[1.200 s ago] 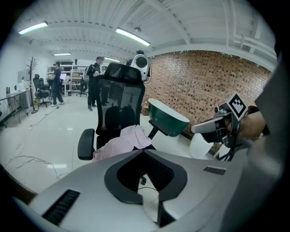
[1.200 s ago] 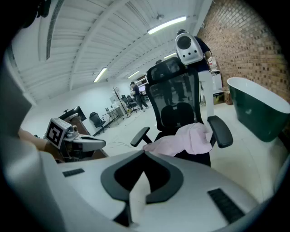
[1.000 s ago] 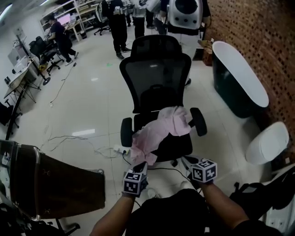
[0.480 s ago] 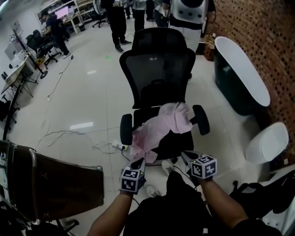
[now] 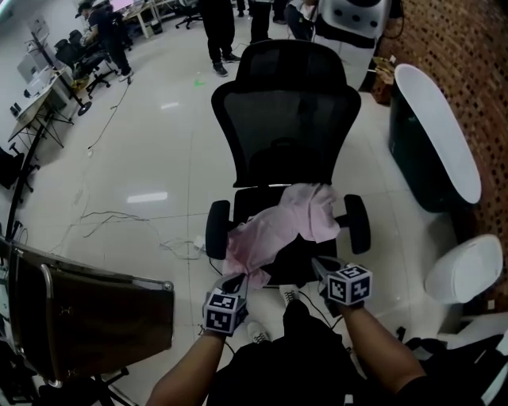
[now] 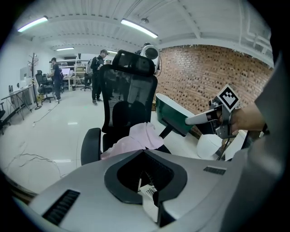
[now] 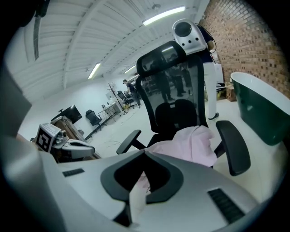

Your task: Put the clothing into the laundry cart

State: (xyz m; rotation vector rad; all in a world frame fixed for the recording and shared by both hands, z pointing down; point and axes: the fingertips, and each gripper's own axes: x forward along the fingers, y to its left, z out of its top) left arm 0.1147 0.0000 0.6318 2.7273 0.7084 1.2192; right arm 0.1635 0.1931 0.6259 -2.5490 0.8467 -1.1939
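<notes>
A pink garment [image 5: 278,226] lies crumpled across the seat of a black mesh office chair [image 5: 286,127], with one end hanging off the seat's front left. My left gripper [image 5: 240,279] is shut and empty, its tip just short of that hanging end. My right gripper [image 5: 319,264] is also shut and empty, by the seat's front right edge. The garment [image 6: 136,138] lies just ahead of the jaws in the left gripper view, and the same garment [image 7: 190,145] fills the middle of the right gripper view. The laundry cart [image 5: 103,313], brown fabric on a metal frame, stands at my lower left.
A dark green bathtub [image 5: 432,135] with a white rim runs along the brick wall at right, with a white basin-like fixture [image 5: 464,266] below it. Cables [image 5: 135,226] trail across the floor left of the chair. People [image 5: 218,32] and a white robot [image 5: 357,20] stand behind the chair.
Both grippers have moved forward and a little down toward the chair's front edge. The left one has come up to the garment's hanging end. The chair sits closer in the head view.
</notes>
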